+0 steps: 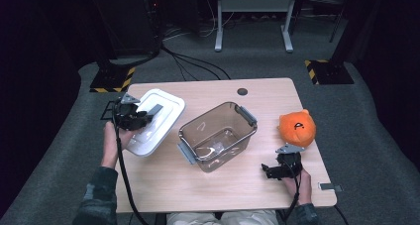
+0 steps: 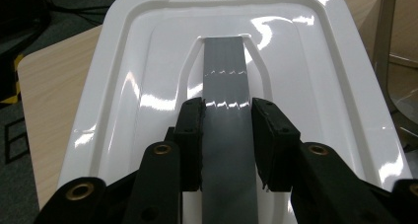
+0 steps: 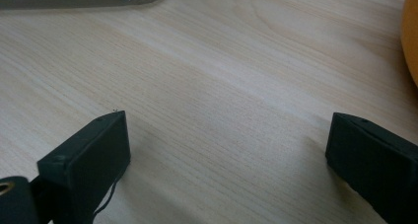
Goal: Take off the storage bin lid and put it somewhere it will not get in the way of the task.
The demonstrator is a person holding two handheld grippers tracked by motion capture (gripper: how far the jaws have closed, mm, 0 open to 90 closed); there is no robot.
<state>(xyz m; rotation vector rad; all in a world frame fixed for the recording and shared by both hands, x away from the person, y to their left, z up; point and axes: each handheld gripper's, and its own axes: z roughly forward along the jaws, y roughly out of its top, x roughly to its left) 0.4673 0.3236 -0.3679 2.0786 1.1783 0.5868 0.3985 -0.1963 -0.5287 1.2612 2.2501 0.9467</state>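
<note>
A white plastic lid (image 1: 166, 106) lies at the table's left side, with a grey handle strip (image 2: 225, 66) down its middle. My left gripper (image 1: 147, 117) is shut on that handle; in the left gripper view its jaws press the strip from both sides (image 2: 227, 108). A clear, empty storage bin (image 1: 218, 136) with grey latches stands mid-table. An orange plush toy (image 1: 297, 127) sits at the right. My right gripper (image 1: 267, 170) rests low near the front right, in front of the plush, open over bare wood (image 3: 226, 130); the plush's orange edge (image 3: 411, 41) shows at that view's right.
The wooden table (image 1: 237, 185) has a round cable hole (image 1: 242, 91) at the back. A small grey piece (image 1: 330, 187) lies at the front right corner. Striped stand bases (image 1: 113, 79) and cables (image 1: 193, 61) are on the floor behind.
</note>
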